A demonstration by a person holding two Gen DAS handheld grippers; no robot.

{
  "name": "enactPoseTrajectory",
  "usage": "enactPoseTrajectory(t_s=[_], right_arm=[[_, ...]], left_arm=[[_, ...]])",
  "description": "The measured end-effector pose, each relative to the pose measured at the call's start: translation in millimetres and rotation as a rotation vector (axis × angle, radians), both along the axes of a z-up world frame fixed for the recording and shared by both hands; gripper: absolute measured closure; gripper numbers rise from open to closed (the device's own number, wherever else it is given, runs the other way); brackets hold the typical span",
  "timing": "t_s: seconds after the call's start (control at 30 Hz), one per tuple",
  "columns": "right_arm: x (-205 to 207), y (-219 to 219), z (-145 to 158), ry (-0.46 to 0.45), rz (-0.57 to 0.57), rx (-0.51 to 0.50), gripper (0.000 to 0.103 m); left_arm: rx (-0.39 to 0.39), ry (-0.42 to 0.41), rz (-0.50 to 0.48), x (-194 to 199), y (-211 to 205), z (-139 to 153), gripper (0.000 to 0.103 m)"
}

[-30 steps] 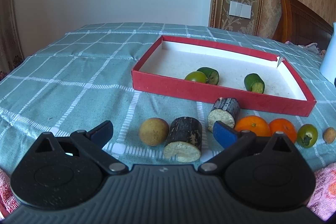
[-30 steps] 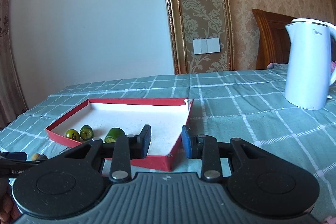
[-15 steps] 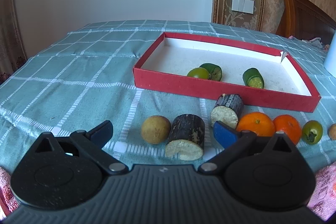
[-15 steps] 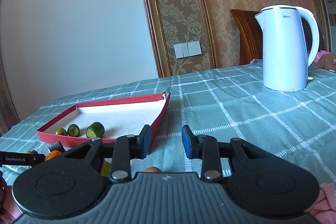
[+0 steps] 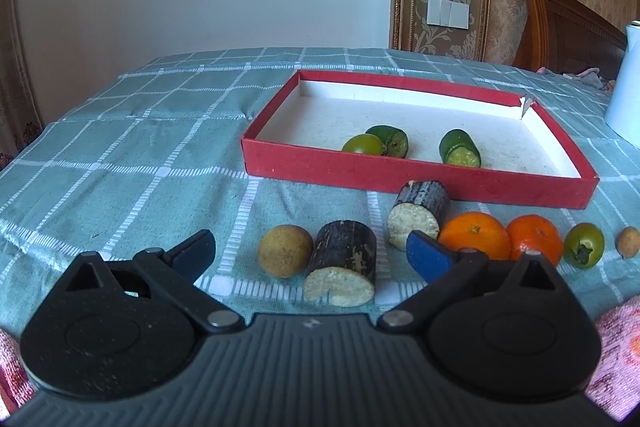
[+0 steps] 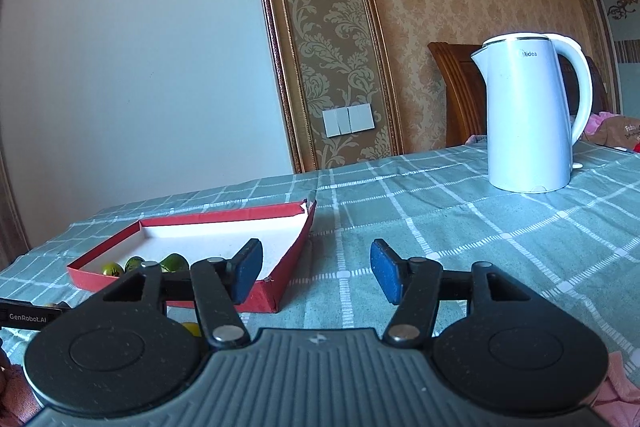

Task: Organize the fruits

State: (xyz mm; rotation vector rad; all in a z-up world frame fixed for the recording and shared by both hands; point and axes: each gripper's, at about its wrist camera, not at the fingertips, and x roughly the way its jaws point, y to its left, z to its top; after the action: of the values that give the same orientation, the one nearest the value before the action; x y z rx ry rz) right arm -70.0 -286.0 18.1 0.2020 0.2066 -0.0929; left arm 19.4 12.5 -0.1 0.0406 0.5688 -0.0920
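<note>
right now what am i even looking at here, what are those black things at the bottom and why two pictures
There is no robot here. A person holds a hand-held gripper in each hand, and each carries a camera that looks out along its two blue-padded fingers. The black shapes at the bottom are the grippers themselves.

One picture is from the left gripper, the other from the right gripper. Both stand open and hold nothing; the right one's fingers have just been opening.

On the checked tablecloth lies a red tray with three green fruits inside. In front of it lie a brown round fruit, two dark cut cane pieces, two oranges, another green fruit and a small brown one at the edge. A white kettle stands further off.
</note>
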Motion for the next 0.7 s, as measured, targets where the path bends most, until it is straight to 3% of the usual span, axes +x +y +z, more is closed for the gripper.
enactPoseTrajectory(t_s=[0.13, 0.37, 0.47, 0.57, 0.7], right_arm=[[-1.3, -4.5, -0.6, -0.004, -0.002, 0.024, 0.038], [-1.1, -11.8, -2.1, -0.005, -0.004, 0.066, 0.037], [0.1, -13.2, -3.0, 0.002, 0.001, 0.078, 0.037], [0.9, -14.8, -3.7, 0.007, 0.003, 0.089, 0.036], [0.5, -16.6, -4.4, 0.002, 0.001, 0.105, 0.030]], left_arm=[[-0.005, -0.004, -0.037, -1.8, -1.4, 0.2, 0.002], [0.005, -0.037, -0.015, -16.5, 3.9, 2.0, 0.003], [0.015, -0.049, -0.059, -23.7, 3.6, 1.4, 0.011], [0.009, -0.048, -0.072, -23.5, 2.7, 1.2, 0.013], [-0.017, -0.007, -0.088, -16.0, 4.3, -1.8, 0.033]])
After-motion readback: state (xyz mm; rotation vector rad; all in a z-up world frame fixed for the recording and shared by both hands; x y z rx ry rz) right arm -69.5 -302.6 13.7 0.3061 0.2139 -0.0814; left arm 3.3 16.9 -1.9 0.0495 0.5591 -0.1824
